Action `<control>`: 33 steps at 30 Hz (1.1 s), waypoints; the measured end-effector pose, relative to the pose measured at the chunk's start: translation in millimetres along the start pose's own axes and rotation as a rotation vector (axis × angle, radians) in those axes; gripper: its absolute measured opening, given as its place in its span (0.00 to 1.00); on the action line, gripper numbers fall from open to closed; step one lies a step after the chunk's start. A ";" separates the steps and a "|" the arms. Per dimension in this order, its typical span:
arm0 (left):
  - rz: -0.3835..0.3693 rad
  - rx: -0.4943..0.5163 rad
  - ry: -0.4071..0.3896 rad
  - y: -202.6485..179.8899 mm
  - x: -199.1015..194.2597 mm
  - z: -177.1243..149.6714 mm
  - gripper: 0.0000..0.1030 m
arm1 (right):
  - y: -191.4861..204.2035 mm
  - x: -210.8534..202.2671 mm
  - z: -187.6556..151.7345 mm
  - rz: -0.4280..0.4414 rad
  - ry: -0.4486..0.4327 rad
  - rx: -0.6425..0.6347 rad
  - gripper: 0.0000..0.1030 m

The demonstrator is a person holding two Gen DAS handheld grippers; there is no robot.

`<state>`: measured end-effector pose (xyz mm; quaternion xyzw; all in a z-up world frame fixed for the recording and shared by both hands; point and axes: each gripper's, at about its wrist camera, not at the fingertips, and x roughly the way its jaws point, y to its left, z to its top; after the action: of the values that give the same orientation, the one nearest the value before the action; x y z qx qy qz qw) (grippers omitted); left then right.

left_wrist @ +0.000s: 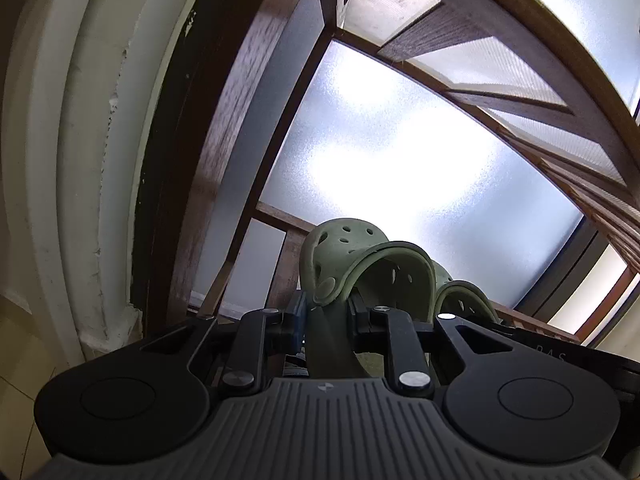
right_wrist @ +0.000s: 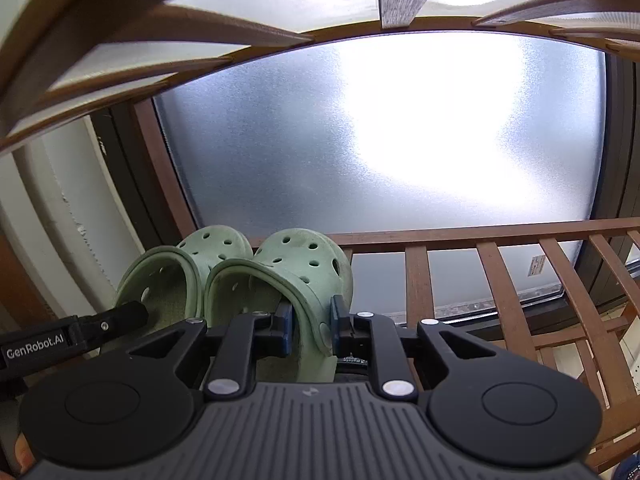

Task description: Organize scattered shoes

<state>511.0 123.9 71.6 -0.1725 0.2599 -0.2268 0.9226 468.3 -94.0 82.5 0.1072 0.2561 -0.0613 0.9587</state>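
Two pale green perforated clogs stand side by side with their toes toward a frosted glass pane. In the left wrist view my left gripper [left_wrist: 328, 314] is shut on the heel-side wall of the left clog [left_wrist: 344, 248]; the other clog [left_wrist: 460, 300] peeks out on its right. In the right wrist view my right gripper [right_wrist: 312, 322] is shut on the rim of the right clog [right_wrist: 304, 256], a blue pad on each side of it. The left clog [right_wrist: 208, 248] sits beside it, with one finger of the left gripper [right_wrist: 124, 316] reaching into its opening. What the soles rest on is hidden.
A wooden slatted shoe rack [right_wrist: 492, 280] surrounds the clogs, with a low rail behind them and another slatted shelf [right_wrist: 168, 60] overhead. The frosted glass [right_wrist: 400, 140] is close behind. A white moulded frame [left_wrist: 80, 160] and a dark wooden post [left_wrist: 224, 120] stand at left.
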 end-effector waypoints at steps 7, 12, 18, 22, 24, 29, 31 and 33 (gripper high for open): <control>0.017 -0.003 0.024 2.0 12.7 -7.0 0.21 | -4.3 9.0 -1.9 -0.003 -0.001 0.000 0.24; 0.023 0.004 0.043 0.2 10.6 -6.3 0.22 | -1.6 7.6 -1.8 0.000 -0.004 -0.008 0.26; 0.014 -0.001 0.059 0.6 5.1 -2.6 0.32 | 3.5 -2.8 3.4 0.004 -0.007 -0.037 0.34; 0.020 0.018 0.041 -6.9 -2.4 -2.3 0.46 | 8.9 -9.8 5.7 0.004 -0.007 -0.060 0.38; 0.029 0.031 0.024 -11.4 -7.6 -2.8 0.49 | 10.4 -16.1 5.1 0.000 -0.009 -0.072 0.41; 0.049 0.031 0.018 -15.9 -20.7 -3.9 0.53 | 4.8 -30.8 0.9 -0.011 -0.018 -0.071 0.48; 0.054 0.033 0.018 -17.7 -25.9 -4.4 0.53 | 1.0 -37.0 -0.9 -0.014 -0.017 -0.068 0.49; 0.055 0.044 0.015 -20.7 -33.1 -5.8 0.54 | -2.7 -44.0 -2.7 -0.016 -0.015 -0.067 0.50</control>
<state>475.7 122.3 89.2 -0.1435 0.2663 -0.2080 0.9302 428.7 -93.3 101.9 0.0727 0.2515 -0.0614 0.9632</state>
